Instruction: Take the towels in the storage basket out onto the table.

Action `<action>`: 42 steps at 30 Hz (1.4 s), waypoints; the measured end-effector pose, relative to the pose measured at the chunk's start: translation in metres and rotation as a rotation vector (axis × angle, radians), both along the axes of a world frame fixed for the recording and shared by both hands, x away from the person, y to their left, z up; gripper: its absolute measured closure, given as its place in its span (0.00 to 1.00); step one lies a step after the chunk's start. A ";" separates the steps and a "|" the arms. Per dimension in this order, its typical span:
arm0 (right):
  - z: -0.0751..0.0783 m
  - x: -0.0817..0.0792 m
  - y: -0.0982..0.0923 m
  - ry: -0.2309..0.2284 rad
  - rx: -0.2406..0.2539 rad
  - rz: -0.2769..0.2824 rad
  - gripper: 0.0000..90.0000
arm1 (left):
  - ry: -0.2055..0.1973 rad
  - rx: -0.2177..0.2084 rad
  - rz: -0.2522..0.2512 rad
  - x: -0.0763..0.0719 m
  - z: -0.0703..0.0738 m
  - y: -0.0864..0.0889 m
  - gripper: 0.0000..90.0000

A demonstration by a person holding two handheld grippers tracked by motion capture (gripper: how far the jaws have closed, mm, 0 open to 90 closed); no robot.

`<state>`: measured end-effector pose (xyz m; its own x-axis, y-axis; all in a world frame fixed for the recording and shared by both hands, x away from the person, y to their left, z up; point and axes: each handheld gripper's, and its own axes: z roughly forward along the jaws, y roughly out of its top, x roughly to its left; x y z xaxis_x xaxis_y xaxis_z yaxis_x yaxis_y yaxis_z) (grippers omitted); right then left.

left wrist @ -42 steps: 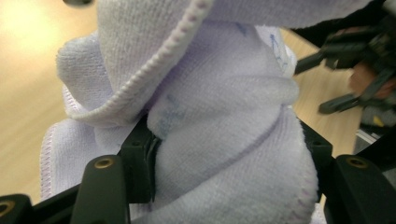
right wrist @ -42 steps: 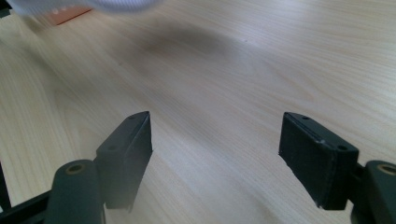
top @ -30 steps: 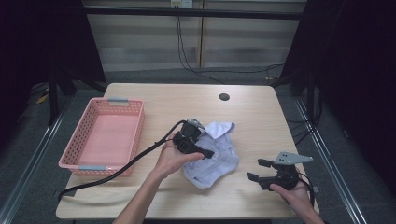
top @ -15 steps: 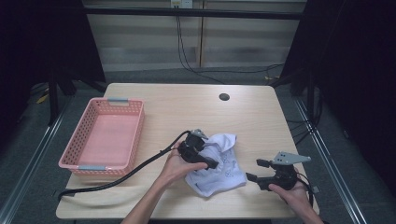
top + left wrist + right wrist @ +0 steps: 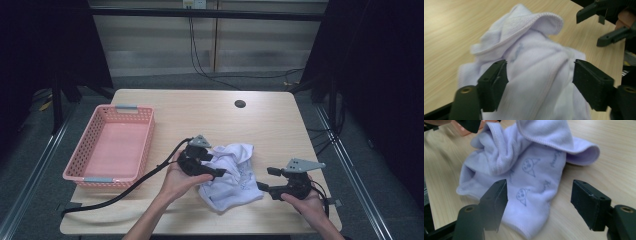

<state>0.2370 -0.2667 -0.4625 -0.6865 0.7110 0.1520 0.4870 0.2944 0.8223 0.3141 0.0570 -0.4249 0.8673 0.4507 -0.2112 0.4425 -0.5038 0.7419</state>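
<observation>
**Both claws spread at a crumpled white cloth near the front edge**

White cloth (image 5: 230, 175) lies bunched on the wooden surface (image 5: 210, 110), toward the front edge, right of centre. Pale lavender-white knit, small cartoon-face prints and script visible in the right gripper view (image 5: 529, 167). One hemmed edge folds up and over the rest.

Left claw (image 5: 217, 172) sits at the cloth's left side, held by the left hand (image 5: 177, 180), pointing toward the right edge. Jaws apart and just been closing in a little; a raised fold of cloth (image 5: 536, 72) sits between them in the left gripper view. Cannot tell whether the pads actually press the fabric, it looks loose between them.

Right claw (image 5: 267, 179) held by the right hand (image 5: 305, 200) near the front right corner, pointing at the cloth's right edge. Jaws apart, just been narrowing slightly; the cloth's near corner lies below and between them, not pinched, wood visible beside the right jaw.

Pink basket (image 5: 80, 165) stands at the left edge, well apart from the cloth. Black cable (image 5: 135, 182) trails from the left claw toward the front left corner. Small dark hole (image 5: 240, 104) in the surface near the back edge.
</observation>
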 end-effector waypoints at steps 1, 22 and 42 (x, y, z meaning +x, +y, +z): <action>0.000 0.000 0.000 0.000 0.000 0.000 0.33 | 0.000 0.000 0.000 0.000 0.000 0.000 0.38; -0.004 0.071 0.070 0.006 -0.013 0.092 0.37 | -0.037 0.001 0.067 -0.022 -0.040 0.022 0.45; 0.047 0.083 0.024 -0.121 0.136 -0.069 1.00 | -0.066 -0.188 0.125 -0.029 -0.001 0.072 0.93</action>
